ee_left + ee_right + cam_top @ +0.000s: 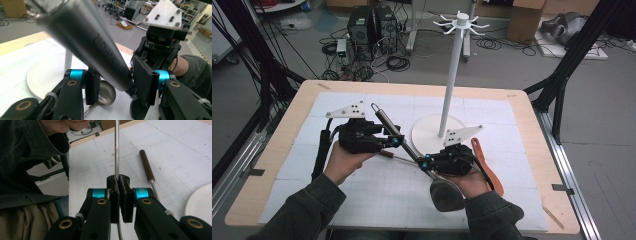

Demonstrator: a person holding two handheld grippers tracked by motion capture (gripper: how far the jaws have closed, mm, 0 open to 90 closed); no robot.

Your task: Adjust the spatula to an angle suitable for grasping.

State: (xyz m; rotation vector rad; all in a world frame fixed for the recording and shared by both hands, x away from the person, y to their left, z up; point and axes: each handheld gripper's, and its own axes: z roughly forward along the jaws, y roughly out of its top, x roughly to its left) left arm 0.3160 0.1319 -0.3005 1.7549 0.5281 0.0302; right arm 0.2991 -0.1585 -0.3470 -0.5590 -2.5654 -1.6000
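Slanting from the right gripper (426, 162), clamped on its thin neck, the long steel ladle (394, 131) passes between the left gripper's (396, 141) narrowed pads, handle up-left.

A robotics laboratory or research workroom. A pale wooden table (532, 150) topped with white gridded mats stands on a grey floor, framed at its left and right edges by black metal struts (564, 75). Beyond the far edge, two black computer towers (372, 27) sit on the floor amid loose black cables (397, 62). Brown cardboard boxes (524, 17) stand near the far right corner. Office chairs and shelving appear blurred in the left gripper view.
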